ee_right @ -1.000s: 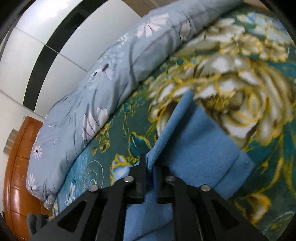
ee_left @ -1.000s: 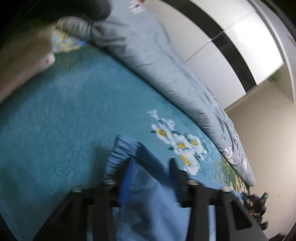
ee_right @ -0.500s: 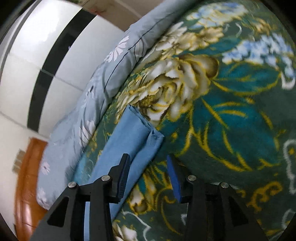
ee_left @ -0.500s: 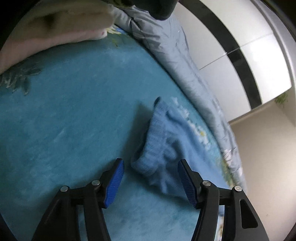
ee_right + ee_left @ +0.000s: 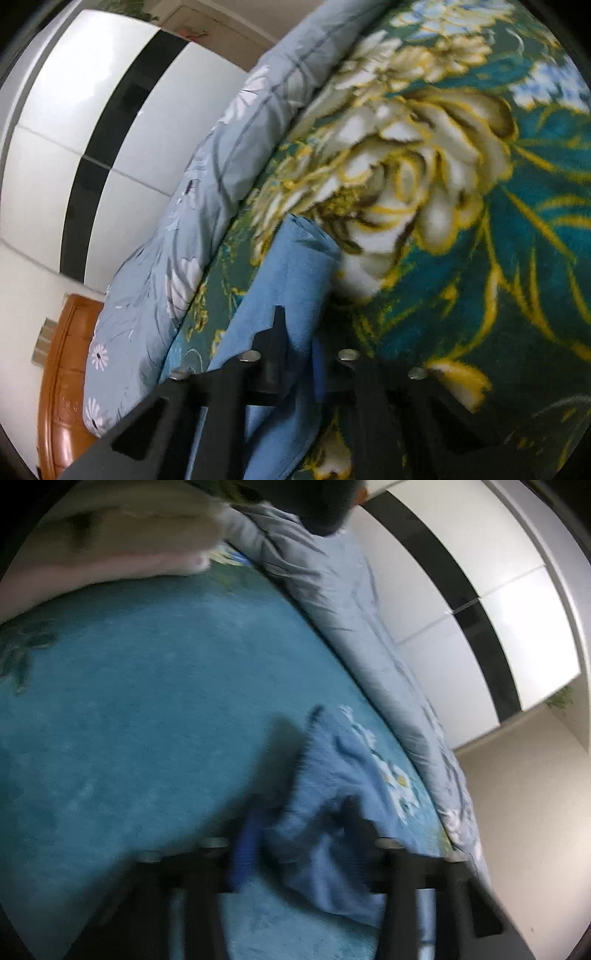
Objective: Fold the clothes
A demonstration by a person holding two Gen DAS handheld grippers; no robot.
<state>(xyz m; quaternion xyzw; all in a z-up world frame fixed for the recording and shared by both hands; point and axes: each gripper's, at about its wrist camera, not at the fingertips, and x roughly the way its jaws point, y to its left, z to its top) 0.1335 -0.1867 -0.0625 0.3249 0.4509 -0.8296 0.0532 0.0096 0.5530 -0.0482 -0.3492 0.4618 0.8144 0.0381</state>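
Both grippers have closed in on the blue garment [image 5: 332, 812] since half a second ago, when they stood spread just short of it. On the left wrist view the left gripper [image 5: 303, 853] has its blue-padded fingers [image 5: 245, 843] set either side of a bunched, ribbed end of the cloth – the frame is smeared with motion, so whether they have actually pinched it I cannot tell. The right gripper [image 5: 297, 345] has its jaws drawn close together on a fold of the same garment [image 5: 291, 280], which runs as a long blue strip up past its fingers.

The garment lies on a teal floral blanket [image 5: 147, 709] (big cream-and-gold blooms on the right view [image 5: 424, 177]). A grey-blue flowered quilt [image 5: 343, 602] is heaped along the blanket's far edge, against white wardrobe doors [image 5: 66, 122] with a black stripe. An orange wooden headboard [image 5: 62, 376] shows beyond the quilt's end. A pale blurred mass crowds the left view's upper corner.
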